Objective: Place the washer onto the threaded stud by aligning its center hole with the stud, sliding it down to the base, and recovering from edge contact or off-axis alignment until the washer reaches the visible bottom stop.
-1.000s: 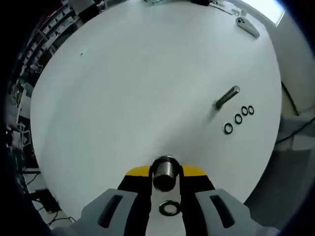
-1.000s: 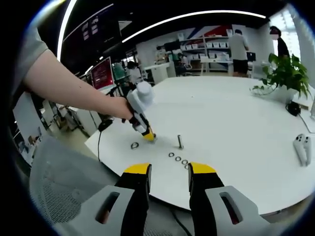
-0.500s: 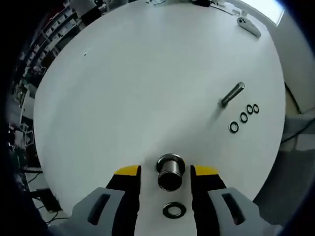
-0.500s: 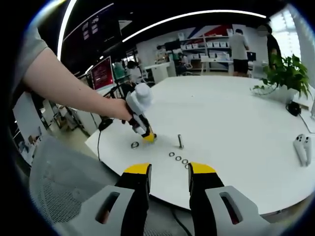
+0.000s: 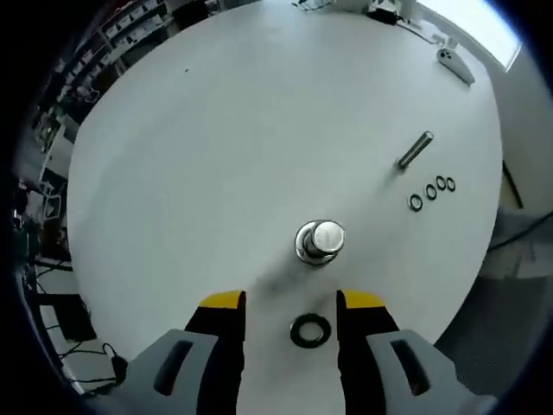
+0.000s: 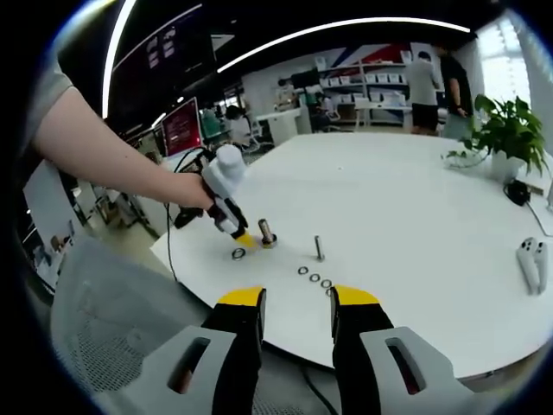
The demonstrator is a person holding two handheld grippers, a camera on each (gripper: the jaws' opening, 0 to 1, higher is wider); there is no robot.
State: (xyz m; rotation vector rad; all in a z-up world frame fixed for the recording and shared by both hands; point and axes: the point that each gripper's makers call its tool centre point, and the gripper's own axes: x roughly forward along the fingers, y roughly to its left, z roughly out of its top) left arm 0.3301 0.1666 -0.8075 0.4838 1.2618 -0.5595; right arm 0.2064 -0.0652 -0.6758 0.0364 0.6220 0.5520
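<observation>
A thick metal threaded stud [image 5: 320, 240] stands upright on the white table [image 5: 216, 130], just ahead of my left gripper [image 5: 292, 303]. That gripper is open with nothing in it. A black washer [image 5: 311, 330] lies flat on the table between its jaws, short of the stud. In the right gripper view the left gripper [image 6: 242, 241], held by a person's hand, hovers beside the stud [image 6: 266, 233] and the washer [image 6: 238, 254]. My right gripper [image 6: 298, 298] is open and hangs off the table's near edge, far from both.
A thinner bolt [image 5: 414, 150] stands to the right with three small black washers [image 5: 431, 192] in a row beside it. A white controller [image 6: 529, 259] lies at the far right. A potted plant [image 6: 505, 130] stands at the back. A mesh chair [image 6: 112, 328] is lower left.
The left gripper opened, let go of the thick stud and drew back. The stud now stands free on the table. The right gripper has stayed still.
</observation>
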